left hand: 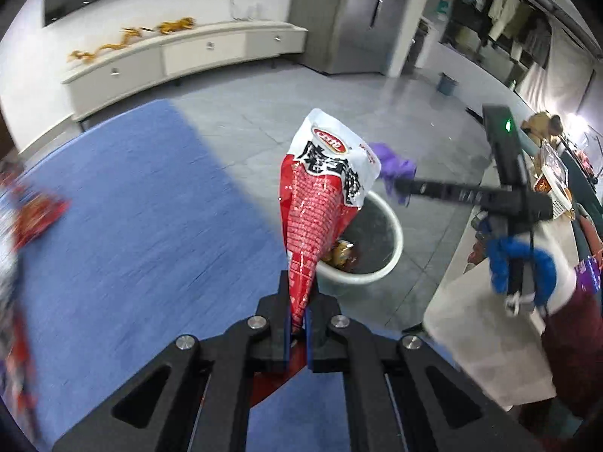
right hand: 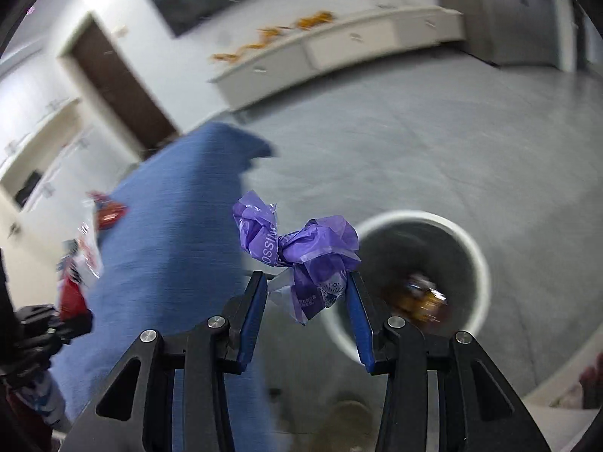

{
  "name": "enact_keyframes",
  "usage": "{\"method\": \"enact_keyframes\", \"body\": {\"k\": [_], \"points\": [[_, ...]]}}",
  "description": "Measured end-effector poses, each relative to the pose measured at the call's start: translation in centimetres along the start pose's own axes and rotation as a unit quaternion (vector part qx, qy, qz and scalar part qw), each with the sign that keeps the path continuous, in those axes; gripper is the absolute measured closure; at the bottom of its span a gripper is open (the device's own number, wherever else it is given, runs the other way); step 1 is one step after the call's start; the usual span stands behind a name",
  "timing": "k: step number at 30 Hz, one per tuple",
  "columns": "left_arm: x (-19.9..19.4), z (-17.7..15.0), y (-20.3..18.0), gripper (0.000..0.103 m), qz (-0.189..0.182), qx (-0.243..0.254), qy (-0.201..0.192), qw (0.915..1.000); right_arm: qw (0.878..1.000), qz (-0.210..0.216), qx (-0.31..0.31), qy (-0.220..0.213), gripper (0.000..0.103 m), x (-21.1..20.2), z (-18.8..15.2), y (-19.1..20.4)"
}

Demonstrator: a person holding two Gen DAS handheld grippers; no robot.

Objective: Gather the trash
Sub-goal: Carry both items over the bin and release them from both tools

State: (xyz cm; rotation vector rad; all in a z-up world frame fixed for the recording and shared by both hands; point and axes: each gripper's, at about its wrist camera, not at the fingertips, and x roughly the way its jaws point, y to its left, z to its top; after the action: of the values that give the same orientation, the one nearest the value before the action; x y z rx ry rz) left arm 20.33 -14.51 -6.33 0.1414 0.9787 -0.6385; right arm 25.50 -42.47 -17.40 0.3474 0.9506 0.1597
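My left gripper [left hand: 298, 320] is shut on a red and white snack bag [left hand: 320, 203], held upright above the edge of the blue table [left hand: 143, 203], just in front of the white trash bin [left hand: 392, 260] on the floor. My right gripper [right hand: 305, 290] stands wide open with a crumpled purple plastic wrapper [right hand: 301, 252] between its blue pads [right hand: 358, 316]; whether the wrapper still touches a pad I cannot tell. The wrapper hangs left of the bin [right hand: 471, 248], which holds some brown and yellow trash [right hand: 422, 297]. The right gripper also shows in the left wrist view [left hand: 399, 184] with the purple wrapper [left hand: 392, 162].
More red wrappers [left hand: 37, 214] lie at the table's left side; they also show in the right wrist view [right hand: 109, 211]. A white side cabinet [left hand: 188, 56] lines the far wall. A grey bucket [left hand: 447, 84] stands far back on the grey tiled floor.
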Motion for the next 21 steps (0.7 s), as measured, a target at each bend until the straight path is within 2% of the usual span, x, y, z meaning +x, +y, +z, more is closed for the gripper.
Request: {"method": "enact_keyframes", "body": {"k": [3, 8, 10, 11, 12, 13, 15, 18, 21], "points": [[4.3, 3.4, -2.0, 0.098, -0.021, 0.001, 0.02, 0.9996, 0.999, -0.034, 0.024, 0.015, 0.06, 1.3, 0.2, -3.4], [10.1, 6.4, -4.5, 0.092, -0.04, 0.0, 0.046, 0.9982, 0.997, -0.061, 0.044, 0.034, 0.059, 3.6, 0.7, -6.9], [11.9, 7.3, -4.7, 0.076, -0.045, -0.005, 0.054, 0.9975, 0.995, -0.071, 0.051, 0.041, 0.057, 4.7, 1.0, -8.0], [13.0, 7.7, -4.8, 0.057, -0.047, -0.014, 0.058, 0.9971, 0.995, -0.076, 0.054, 0.043, 0.057, 5.1, 1.0, -8.4], [13.3, 7.8, -4.9, 0.053, -0.049, -0.019, 0.056, 0.997, 0.994, -0.08, 0.058, 0.045, 0.052, 5.5, 1.1, -8.7], [13.8, 8.2, -5.1, 0.053, -0.053, -0.024, 0.056, 0.9967, 0.994, -0.084, 0.062, 0.046, 0.046, 5.7, 1.1, -8.9], [14.4, 8.7, -4.8, 0.052, -0.061, -0.036, 0.059, 0.9958, 0.992, -0.094, 0.071, 0.045, 0.042, 5.6, 0.6, -8.9], [13.4, 8.4, -4.2, 0.052, -0.065, -0.044, 0.045, 0.9959, 0.991, -0.096, 0.079, 0.04, 0.041, 4.8, -0.1, -9.1], [11.3, 7.9, -3.1, 0.052, -0.053, -0.047, 0.025, 0.9972, 0.992, -0.093, 0.076, 0.031, 0.041, 3.7, 0.0, -8.4]]}}
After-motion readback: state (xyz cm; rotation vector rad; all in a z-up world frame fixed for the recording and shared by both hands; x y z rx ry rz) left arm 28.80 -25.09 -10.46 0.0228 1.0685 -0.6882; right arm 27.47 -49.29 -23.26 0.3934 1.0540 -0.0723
